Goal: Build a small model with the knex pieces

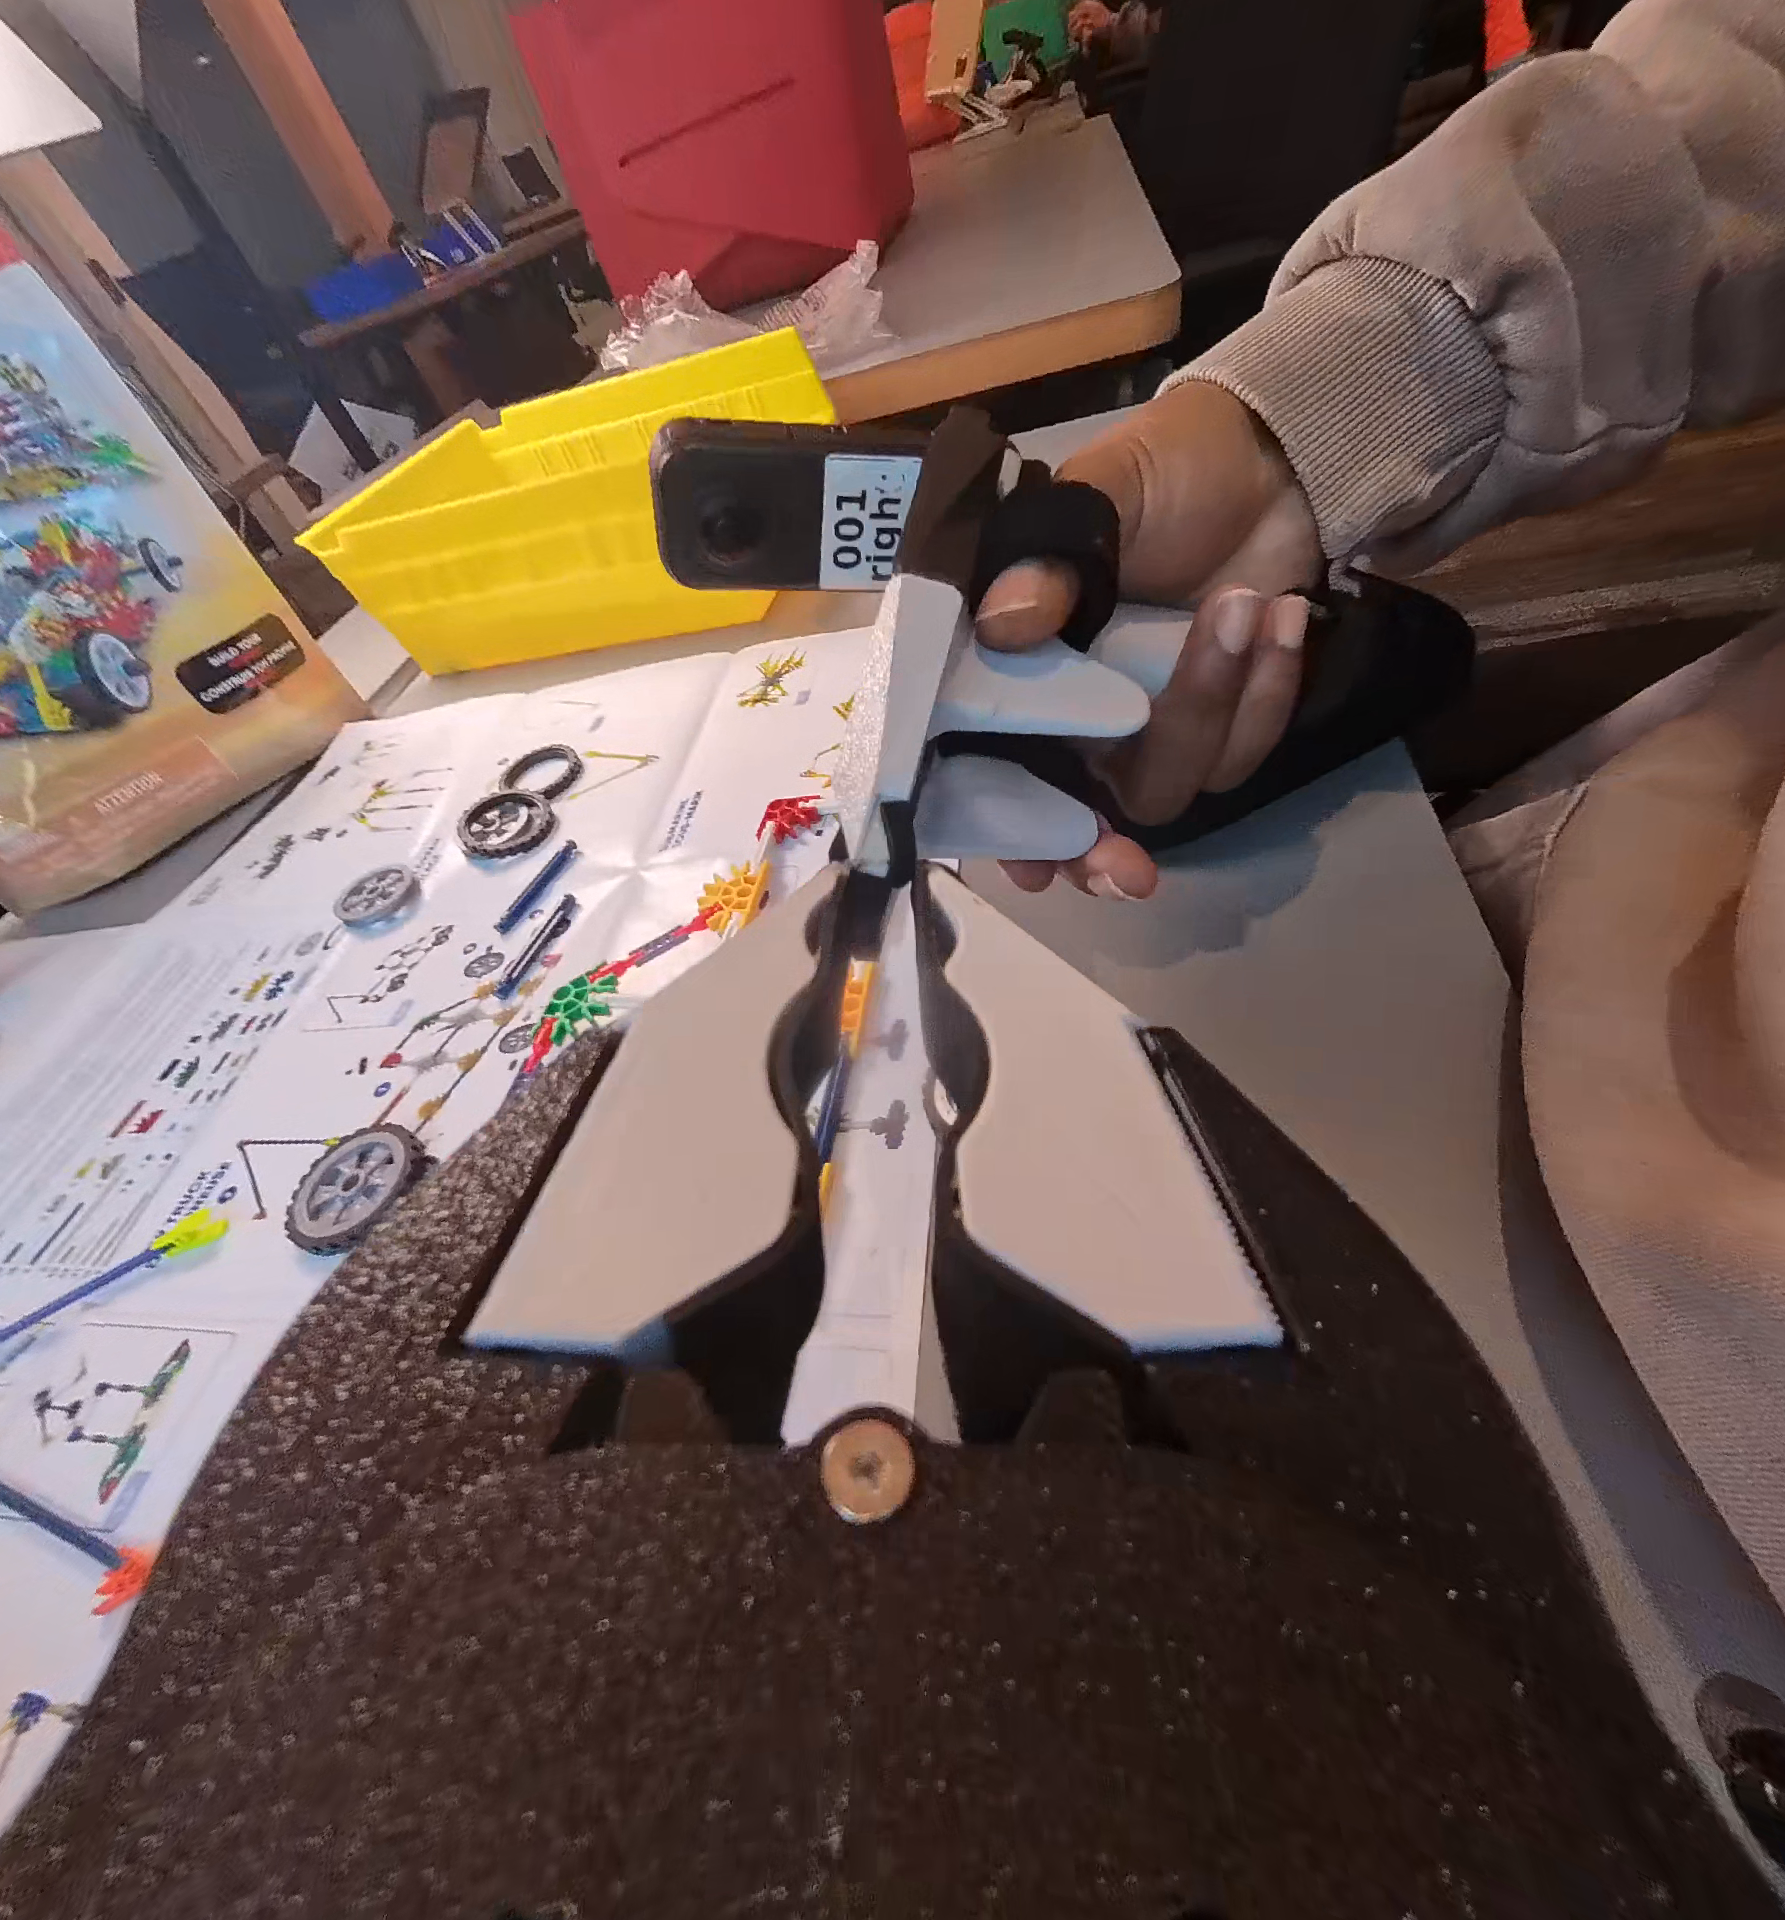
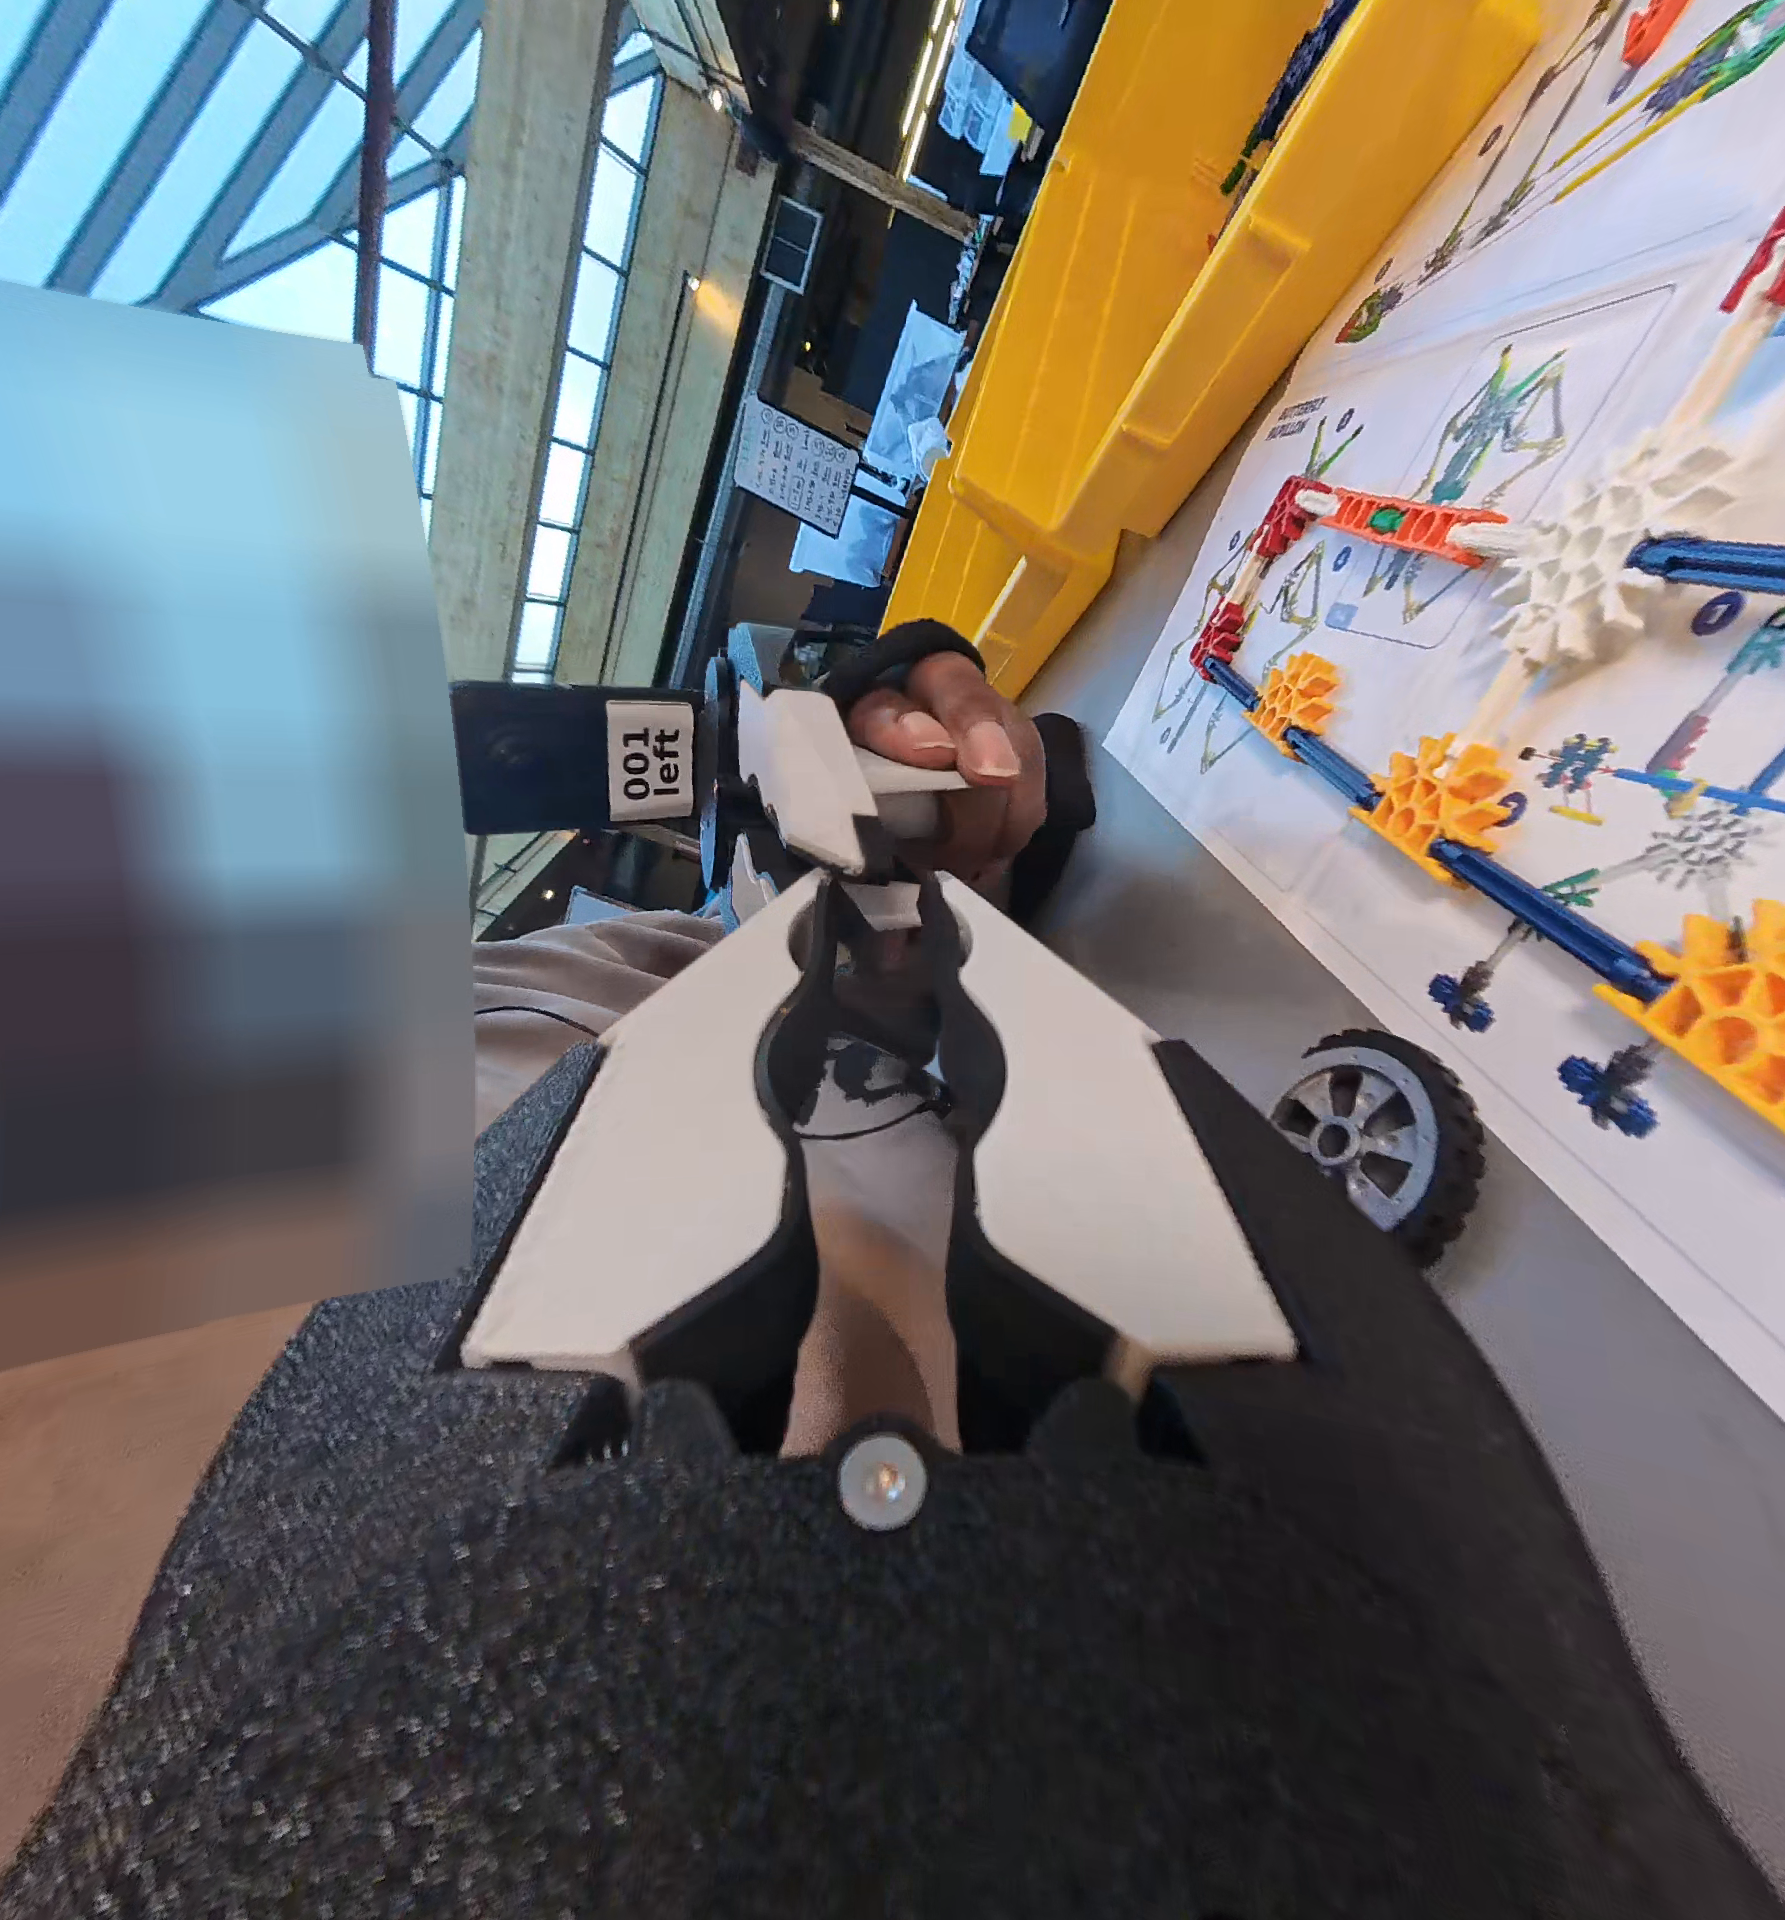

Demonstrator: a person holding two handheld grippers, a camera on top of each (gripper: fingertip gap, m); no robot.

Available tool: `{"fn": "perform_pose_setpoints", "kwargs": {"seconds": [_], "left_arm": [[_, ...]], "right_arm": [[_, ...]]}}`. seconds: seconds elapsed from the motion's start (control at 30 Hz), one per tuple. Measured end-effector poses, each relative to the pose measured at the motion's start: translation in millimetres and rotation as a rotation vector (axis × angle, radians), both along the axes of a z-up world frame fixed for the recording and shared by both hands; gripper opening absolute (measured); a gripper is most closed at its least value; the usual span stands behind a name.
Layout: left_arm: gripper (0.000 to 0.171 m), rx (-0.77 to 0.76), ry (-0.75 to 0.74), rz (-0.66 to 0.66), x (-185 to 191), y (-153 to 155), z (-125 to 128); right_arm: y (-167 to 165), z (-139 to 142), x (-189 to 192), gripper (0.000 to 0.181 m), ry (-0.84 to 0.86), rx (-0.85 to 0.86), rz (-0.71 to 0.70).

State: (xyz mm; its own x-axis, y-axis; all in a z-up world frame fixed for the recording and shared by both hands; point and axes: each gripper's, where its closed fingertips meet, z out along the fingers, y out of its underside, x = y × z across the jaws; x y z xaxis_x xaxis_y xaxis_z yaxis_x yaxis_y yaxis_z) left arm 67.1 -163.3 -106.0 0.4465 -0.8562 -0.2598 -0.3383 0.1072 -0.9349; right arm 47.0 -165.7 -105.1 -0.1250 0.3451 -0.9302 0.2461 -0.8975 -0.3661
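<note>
Glossy instruction sheet (image 1: 275, 997) w/ ribbed wheel (image 1: 356, 1188) – both hand-held grippers closed.

Each camera (image 1: 732, 509) (image 2: 545, 758) bears a lettered sticker (image 1: 862, 525); sheet (image 1: 244, 987) and box (image 1: 88, 623) carry print.

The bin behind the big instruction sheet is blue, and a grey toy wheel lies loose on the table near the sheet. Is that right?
Not quite. The bin behind the instruction sheet is yellow, not blue, as both the left and right wrist views show. The rest holds: a grey toy wheel with a black tyre lies loose on the table beside the sheet.
</note>
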Motion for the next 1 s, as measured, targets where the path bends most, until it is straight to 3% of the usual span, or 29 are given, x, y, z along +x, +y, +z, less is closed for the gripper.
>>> {"fn": "perform_pose_setpoints", "kwargs": {"seconds": [0.27, 0.47, 0.73, 0.87, 1.0], "left_arm": [[0.006, 0.034, 0.037, -0.079, 5, -12, -4], [0.004, -0.091, 0.043, -0.194, 11, -26, -17], [0.003, -0.234, 0.085, -0.29, 11, -38, -32], [0.005, -0.33, 0.005, -0.307, 11, -38, -26], [0.015, -0.466, -0.212, -0.354, 6, -37, 0]], "right_arm": [[-11, -5, 6, 0.018, 0.026, -0.076, 0.024], [-23, -19, 13, 0.018, 0.012, -0.105, 0.079], [-36, -32, 14, 0.012, -0.075, 0.007, 0.143], [-33, -27, 13, 0.013, -0.058, 0.072, 0.117], [-21, -3, 9, 0.012, 0.04, 0.211, 0.038]]}}
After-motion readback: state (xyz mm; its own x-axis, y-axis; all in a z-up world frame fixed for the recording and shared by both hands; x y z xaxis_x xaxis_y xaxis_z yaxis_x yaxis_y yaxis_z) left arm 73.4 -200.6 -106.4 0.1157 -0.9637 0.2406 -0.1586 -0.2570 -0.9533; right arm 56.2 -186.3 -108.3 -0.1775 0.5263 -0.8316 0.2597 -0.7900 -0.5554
